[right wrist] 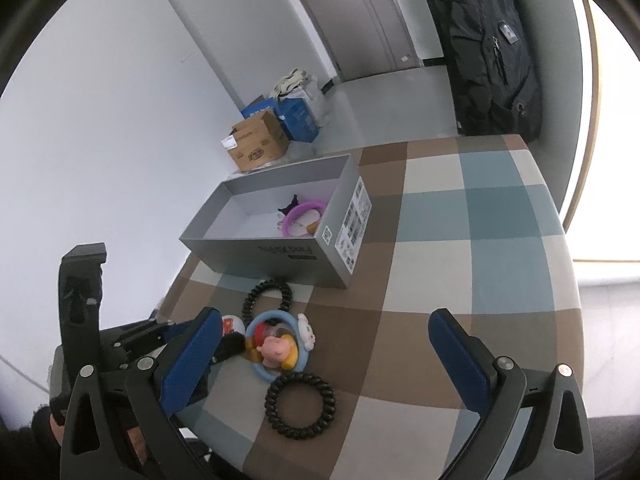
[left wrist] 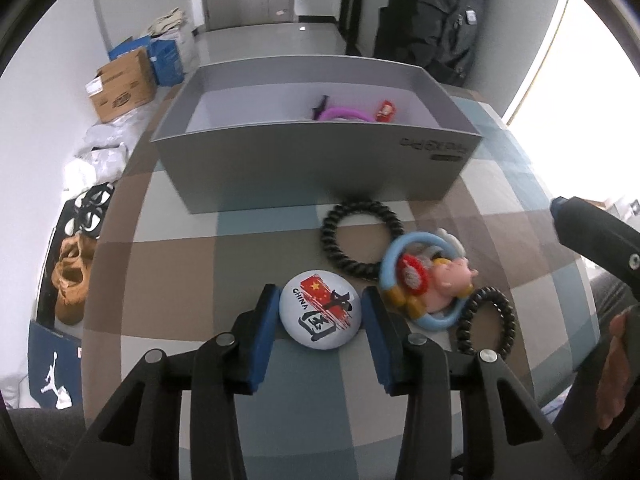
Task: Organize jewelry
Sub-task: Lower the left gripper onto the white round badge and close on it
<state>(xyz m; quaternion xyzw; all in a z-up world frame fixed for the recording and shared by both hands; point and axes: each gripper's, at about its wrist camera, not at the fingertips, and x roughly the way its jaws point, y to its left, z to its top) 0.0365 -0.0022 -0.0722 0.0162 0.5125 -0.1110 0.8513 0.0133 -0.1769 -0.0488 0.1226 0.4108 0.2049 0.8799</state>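
A white round badge (left wrist: 321,309) with a red flag and "CHINA" lies on the checked cloth between the fingers of my left gripper (left wrist: 320,312), whose pads touch its two sides. Right of it lie a blue ring with cartoon charms (left wrist: 424,280), a black spiral hair tie (left wrist: 362,234) and a second black spiral tie (left wrist: 486,322). The grey box (left wrist: 316,164) behind holds a purple ring (left wrist: 344,113) and a red charm (left wrist: 385,110). My right gripper (right wrist: 324,364) is open and empty above the near spiral tie (right wrist: 301,405) and the blue ring (right wrist: 277,344).
The round table (right wrist: 460,260) has a checked brown, blue and cream cloth. The box (right wrist: 280,240) stands at its far left part. Cardboard and blue boxes (right wrist: 260,140) sit on the floor by the wall. A dark jacket (right wrist: 488,40) hangs behind.
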